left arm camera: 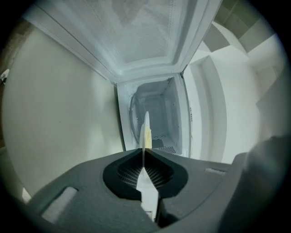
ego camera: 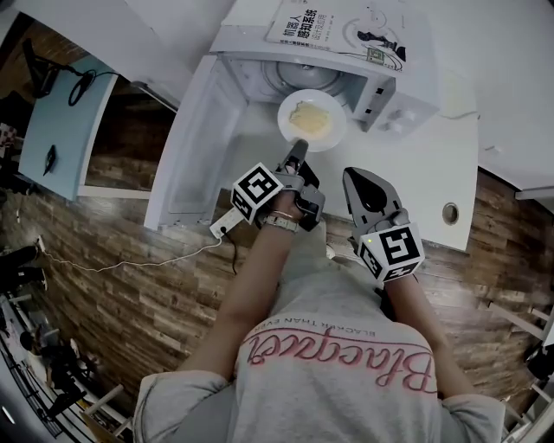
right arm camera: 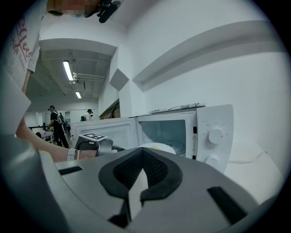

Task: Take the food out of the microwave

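The white microwave (ego camera: 394, 99) stands open, its door (ego camera: 195, 151) swung out to the left. A white plate (ego camera: 313, 121) with pale yellow food (ego camera: 309, 116) hangs in front of the opening. My left gripper (ego camera: 299, 151) is shut on the plate's near rim. In the left gripper view the plate (left arm camera: 146, 129) shows edge-on between the closed jaws of the left gripper (left arm camera: 144, 154), with the empty cavity (left arm camera: 157, 118) behind it. My right gripper (ego camera: 350, 175) hovers to the right of the plate, shut with nothing in it. Past the right gripper (right arm camera: 142, 153) I see the plate (right arm camera: 157, 147) and the microwave (right arm camera: 213, 132).
A book (ego camera: 320, 22) lies on top of the microwave. The white counter (ego camera: 437, 160) reaches right, with a round hole (ego camera: 450, 213) near its edge. A thin cable (ego camera: 130, 260) trails over the wooden floor. People (right arm camera: 54, 119) stand far off in the room.
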A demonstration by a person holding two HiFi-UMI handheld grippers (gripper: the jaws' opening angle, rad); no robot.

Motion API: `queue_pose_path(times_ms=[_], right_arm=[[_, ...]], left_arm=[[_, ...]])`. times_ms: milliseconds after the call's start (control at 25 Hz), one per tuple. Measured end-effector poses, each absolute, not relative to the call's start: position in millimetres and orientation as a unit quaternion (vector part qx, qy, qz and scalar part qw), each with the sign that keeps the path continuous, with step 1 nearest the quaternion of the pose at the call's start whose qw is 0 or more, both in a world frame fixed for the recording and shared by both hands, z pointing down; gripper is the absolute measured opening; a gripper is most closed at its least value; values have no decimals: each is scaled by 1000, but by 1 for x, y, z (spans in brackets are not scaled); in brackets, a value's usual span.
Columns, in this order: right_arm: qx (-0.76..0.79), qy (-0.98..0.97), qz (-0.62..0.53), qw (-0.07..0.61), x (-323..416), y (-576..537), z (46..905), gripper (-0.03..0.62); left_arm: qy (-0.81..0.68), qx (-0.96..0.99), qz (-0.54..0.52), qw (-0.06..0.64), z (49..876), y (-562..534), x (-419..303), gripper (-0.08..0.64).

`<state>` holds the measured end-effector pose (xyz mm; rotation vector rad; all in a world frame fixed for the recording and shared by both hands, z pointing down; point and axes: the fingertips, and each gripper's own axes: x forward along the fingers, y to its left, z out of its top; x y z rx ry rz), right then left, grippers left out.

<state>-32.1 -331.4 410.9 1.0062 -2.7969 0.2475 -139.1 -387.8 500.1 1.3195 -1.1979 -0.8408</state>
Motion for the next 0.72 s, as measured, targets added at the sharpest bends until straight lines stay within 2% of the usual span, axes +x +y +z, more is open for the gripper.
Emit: queue_pose_path(times_ms=[720], right_arm=[[336, -937, 76, 64, -25, -274, 399, 8]], left_arm=[[-487, 569, -380, 542, 473, -305, -121, 18]])
